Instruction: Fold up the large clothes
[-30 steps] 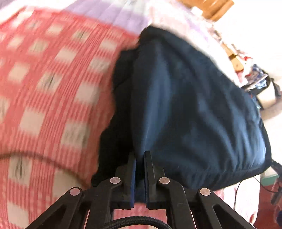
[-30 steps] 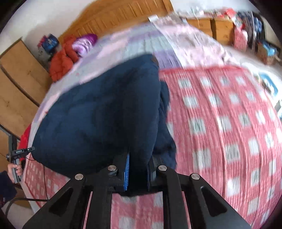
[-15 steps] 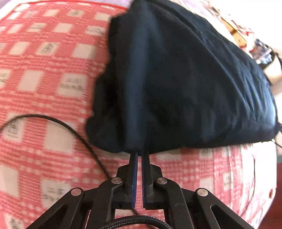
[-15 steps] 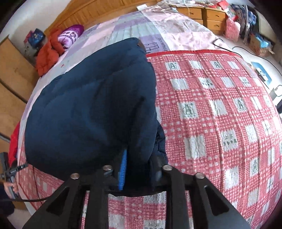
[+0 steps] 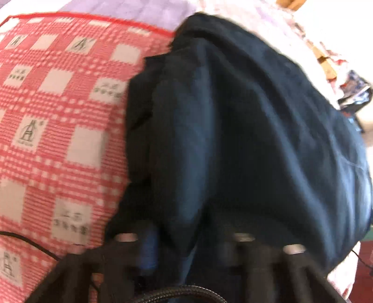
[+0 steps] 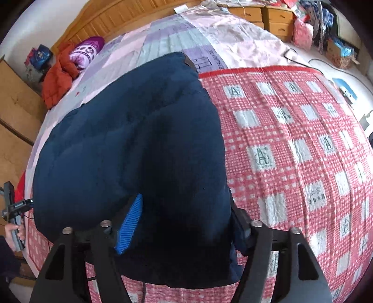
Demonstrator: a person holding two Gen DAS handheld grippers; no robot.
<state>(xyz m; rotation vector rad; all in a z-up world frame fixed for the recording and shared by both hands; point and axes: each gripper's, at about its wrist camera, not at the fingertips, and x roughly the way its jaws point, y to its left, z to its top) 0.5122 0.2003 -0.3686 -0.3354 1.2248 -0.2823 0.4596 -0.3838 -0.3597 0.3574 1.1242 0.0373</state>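
Jaws: right gripper (image 6: 184,223) opening, left gripper (image 5: 177,242) opening | both astride navy jacket (image 6: 130,139) | on checked blanket (image 6: 291,139)

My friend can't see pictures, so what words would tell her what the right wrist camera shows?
A big dark blue puffy jacket lies folded on a red and white checked blanket on a bed, filling most of the view. The right gripper is opening, jacket still between its fingers. An orange garment lies by the wooden headboard.
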